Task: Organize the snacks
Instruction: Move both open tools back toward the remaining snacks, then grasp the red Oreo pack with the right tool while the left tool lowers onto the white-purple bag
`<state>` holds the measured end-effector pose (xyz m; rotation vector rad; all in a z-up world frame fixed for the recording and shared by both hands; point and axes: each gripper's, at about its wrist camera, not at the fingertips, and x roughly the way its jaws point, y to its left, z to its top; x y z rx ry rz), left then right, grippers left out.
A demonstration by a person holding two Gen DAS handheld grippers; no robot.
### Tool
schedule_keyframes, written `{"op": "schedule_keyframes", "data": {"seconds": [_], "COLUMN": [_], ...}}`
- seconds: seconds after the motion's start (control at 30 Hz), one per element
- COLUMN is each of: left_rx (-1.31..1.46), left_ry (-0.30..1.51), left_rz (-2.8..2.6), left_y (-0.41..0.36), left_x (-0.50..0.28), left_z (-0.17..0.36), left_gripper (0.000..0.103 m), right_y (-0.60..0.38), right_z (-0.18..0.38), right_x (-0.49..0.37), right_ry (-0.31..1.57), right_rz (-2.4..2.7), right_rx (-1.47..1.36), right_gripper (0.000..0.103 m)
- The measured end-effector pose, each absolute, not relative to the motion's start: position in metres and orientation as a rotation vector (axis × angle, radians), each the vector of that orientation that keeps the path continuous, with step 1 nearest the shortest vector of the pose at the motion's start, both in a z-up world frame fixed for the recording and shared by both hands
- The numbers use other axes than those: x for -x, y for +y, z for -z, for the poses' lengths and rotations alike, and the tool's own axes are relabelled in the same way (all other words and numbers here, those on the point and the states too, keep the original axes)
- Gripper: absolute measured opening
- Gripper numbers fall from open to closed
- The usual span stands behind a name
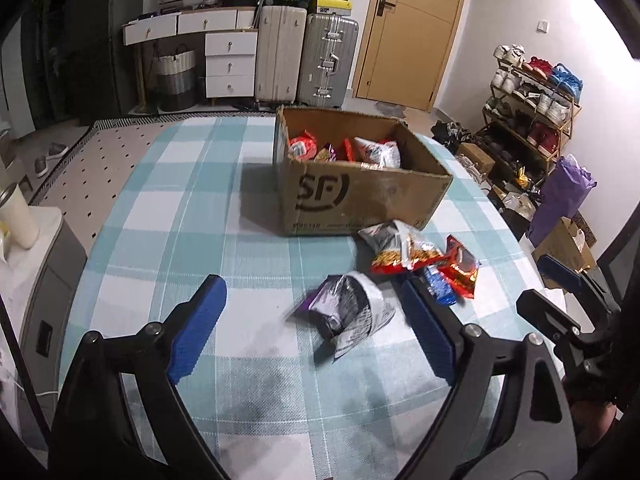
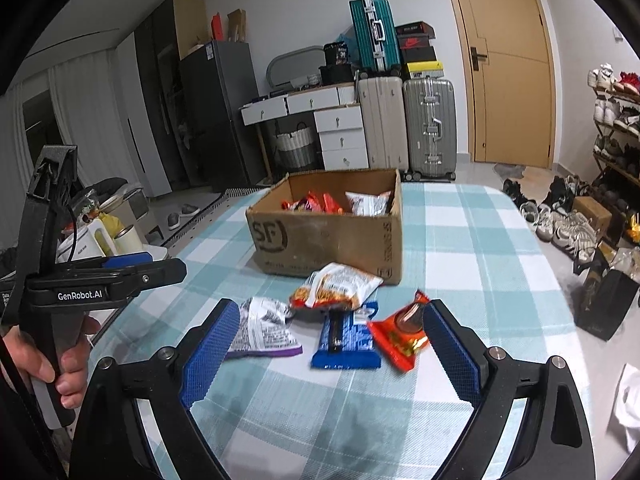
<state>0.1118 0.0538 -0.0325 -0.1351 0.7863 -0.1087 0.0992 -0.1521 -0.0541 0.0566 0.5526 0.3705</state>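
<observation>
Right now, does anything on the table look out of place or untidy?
Yes. Four snack packets lie loose on the tablecloth in front of the cardboard box, overlapping and crumpled, while the others are already inside the box.

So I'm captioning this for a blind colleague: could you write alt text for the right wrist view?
The open right gripper hovers over four snack packets on a checked tablecloth: a white-and-purple packet, a blue bar, a red packet and an orange-and-white bag. Behind them stands a cardboard box holding more snacks; the left gripper is at the left edge.
</observation>
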Motion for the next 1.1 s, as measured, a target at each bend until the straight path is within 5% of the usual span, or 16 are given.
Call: {"op": "schedule_keyframes", "data": {"seconds": [1.1], "left_rx": [0.143], "left_ry": [0.933], "left_rz": [0.167], "left_y": [0.059], "left_x": [-0.173], "left_z": [0.122], "left_gripper": [0.102], "right_y": [-0.206], "right_z": [0.146], "right_x": [-0.212], "right_ry": [0.816], "right_rz": [-0.227], "right_rx": [-0.350], "right_gripper": [0.094]}}
